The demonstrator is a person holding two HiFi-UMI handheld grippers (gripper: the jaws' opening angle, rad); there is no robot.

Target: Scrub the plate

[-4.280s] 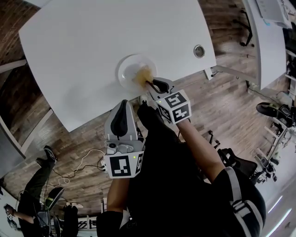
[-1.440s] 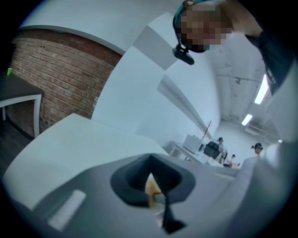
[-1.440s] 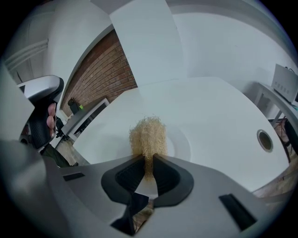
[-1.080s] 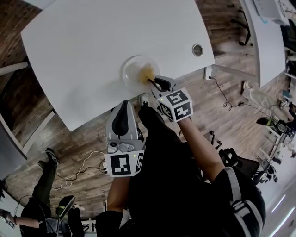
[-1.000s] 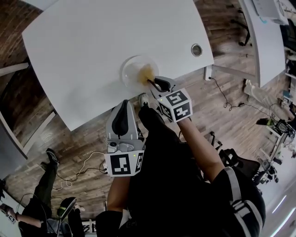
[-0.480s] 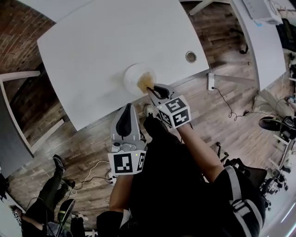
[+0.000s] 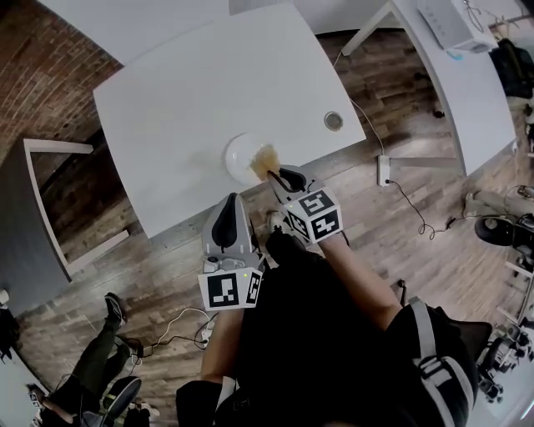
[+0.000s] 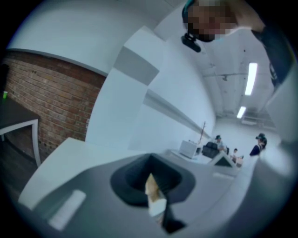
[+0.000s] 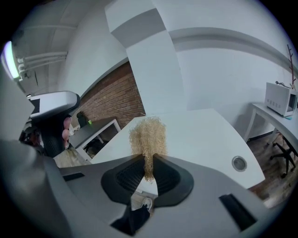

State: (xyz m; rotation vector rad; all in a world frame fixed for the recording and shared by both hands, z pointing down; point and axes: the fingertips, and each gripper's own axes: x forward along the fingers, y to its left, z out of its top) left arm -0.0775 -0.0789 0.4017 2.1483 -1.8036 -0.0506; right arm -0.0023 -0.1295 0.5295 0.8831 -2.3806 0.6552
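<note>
A white plate (image 7: 240, 155) lies near the front edge of the white table (image 7: 192, 100). My right gripper (image 7: 274, 175) is shut on a tan fibrous scrubber (image 7: 265, 158), which rests on the plate's right side. In the right gripper view the scrubber (image 9: 148, 135) sticks up from between the jaws and hides the plate. My left gripper (image 7: 227, 218) hangs shut off the table, below its front edge and left of the right one. In the left gripper view the shut jaws point up into the room, away from the plate.
A round cable hole (image 7: 333, 121) sits in the table's right corner. A second white table (image 7: 455, 79) with a white box (image 7: 450, 21) stands at the right. A dark table (image 7: 33, 208) stands at the left. Cables (image 7: 392, 179) lie on the wood floor, and a person (image 7: 92, 384) is at lower left.
The head view has pulled back, so table and plate look smaller and sit lower. The right gripper keeps the scrubber on the plate's right side. The left gripper stays shut below the table edge.
</note>
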